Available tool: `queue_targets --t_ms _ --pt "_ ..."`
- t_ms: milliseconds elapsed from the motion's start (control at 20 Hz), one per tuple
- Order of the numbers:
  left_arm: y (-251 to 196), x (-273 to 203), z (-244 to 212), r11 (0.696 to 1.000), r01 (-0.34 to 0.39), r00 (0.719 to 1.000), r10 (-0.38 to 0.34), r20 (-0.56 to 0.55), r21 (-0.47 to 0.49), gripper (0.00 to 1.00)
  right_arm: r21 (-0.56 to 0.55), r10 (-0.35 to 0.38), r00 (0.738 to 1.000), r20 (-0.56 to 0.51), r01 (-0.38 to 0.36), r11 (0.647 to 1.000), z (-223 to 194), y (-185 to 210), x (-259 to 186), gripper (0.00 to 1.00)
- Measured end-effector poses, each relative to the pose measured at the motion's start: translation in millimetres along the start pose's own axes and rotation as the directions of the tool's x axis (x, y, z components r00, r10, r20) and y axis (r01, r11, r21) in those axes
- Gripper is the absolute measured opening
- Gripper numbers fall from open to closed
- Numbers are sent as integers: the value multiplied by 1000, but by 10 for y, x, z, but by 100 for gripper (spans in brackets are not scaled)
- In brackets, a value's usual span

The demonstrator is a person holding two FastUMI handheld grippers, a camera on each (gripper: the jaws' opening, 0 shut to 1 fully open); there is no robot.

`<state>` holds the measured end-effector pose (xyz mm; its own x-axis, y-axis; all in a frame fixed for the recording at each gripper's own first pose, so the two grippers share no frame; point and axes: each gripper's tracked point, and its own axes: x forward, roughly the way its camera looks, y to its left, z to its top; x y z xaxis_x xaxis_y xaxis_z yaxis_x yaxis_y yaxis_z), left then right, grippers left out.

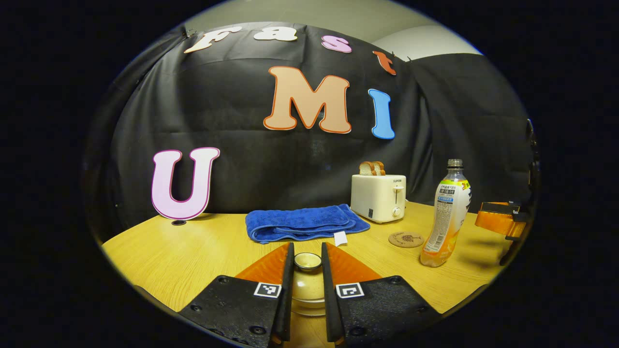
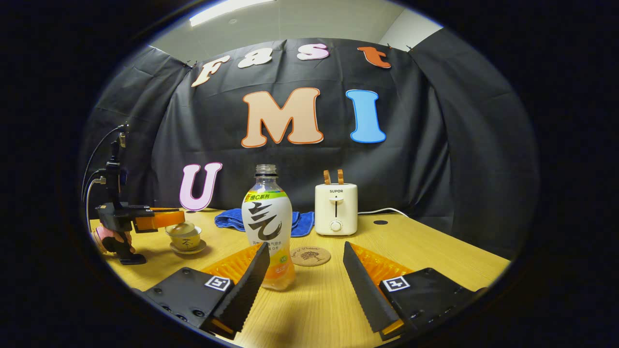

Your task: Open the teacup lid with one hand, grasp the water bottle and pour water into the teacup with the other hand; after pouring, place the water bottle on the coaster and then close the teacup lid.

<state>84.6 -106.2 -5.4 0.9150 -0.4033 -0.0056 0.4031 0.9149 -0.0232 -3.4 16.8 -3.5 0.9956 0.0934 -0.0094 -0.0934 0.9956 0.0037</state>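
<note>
Two grippers are seen over a wooden table (image 2: 435, 246). In the left gripper view, the left gripper (image 1: 307, 270) is set around the teacup lid (image 1: 307, 261), its jaws narrowed with a finger close on each side of the lid's knob; whether both fingers press on the knob cannot be told. The teacup (image 2: 184, 237) is seen on its saucer (image 2: 187, 249) in the right gripper view, near the table's left edge, with the left gripper over it. The right gripper (image 2: 305, 275) is held with its jaws spread wide, nothing between them, low over the table. The water bottle (image 2: 269, 227) stands upright and uncapped just beyond its left finger. The coaster (image 2: 310, 255) lies bare just beside the bottle. A toaster (image 2: 335, 209) with bread and a folded blue towel (image 1: 302, 222) are placed farther back.
</note>
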Motion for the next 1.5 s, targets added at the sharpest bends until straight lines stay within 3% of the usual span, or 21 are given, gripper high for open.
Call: queue_targets --t_ms 350,400,500,550,600,750,850,900,950,1050,1100,1200,1300,1500 --pt "186 -165 17 998 -69 998 69 13 12 26 11 198 980 -25 -198 980 -48 355 63 97" --pt "233 -206 18 996 -85 996 85 13 12 26 14 206 978 -33 -205 979 -53 370 92 93" --pt "340 -316 30 992 -123 992 122 15 15 26 15 205 977 -54 -204 979 -90 380 169 97" --pt "389 -384 31 990 -140 990 140 18 16 25 15 207 976 -65 -206 978 -113 404 203 93" --pt "445 -443 38 987 -157 987 157 20 17 25 16 209 975 -76 -209 978 -131 427 246 97" --pt "588 -580 33 980 -199 980 199 17 18 25 11 207 970 -129 -207 978 -223 493 395 93" --pt "711 -675 36 971 -240 971 239 17 18 25 0 172 971 -168 -175 985 -291 487 495 97" --pt "774 -713 42 965 -261 965 261 18 18 25 -2 162 970 -181 -165 986 -310 492 542 94" --pt "830 -768 34 958 -285 958 285 18 20 25 -2 152 970 -190 -155 988 -330 516 580 100" --pt "940 -833 37 944 -328 945 328 17 20 25 -4 130 970 -205 -134 991 -352 534 681 94" --pt "986 -869 44 937 -348 938 347 18 21 25 -7 124 970 -208 -128 992 -363 556 731 100" --pt "1057 -944 51 924 -382 924 381 19 21 25 -19 108 968 -228 -116 993 -430 572 807 94" --pt "1117 -957 44 911 -412 911 412 17 22 25 -28 83 970 -229 -92 995 -415 563 872 71" --pt "1143 -1000 45 901 -434 901 433 17 22 25 -128 50 973 -225 -81 988 -365 609 838 63"
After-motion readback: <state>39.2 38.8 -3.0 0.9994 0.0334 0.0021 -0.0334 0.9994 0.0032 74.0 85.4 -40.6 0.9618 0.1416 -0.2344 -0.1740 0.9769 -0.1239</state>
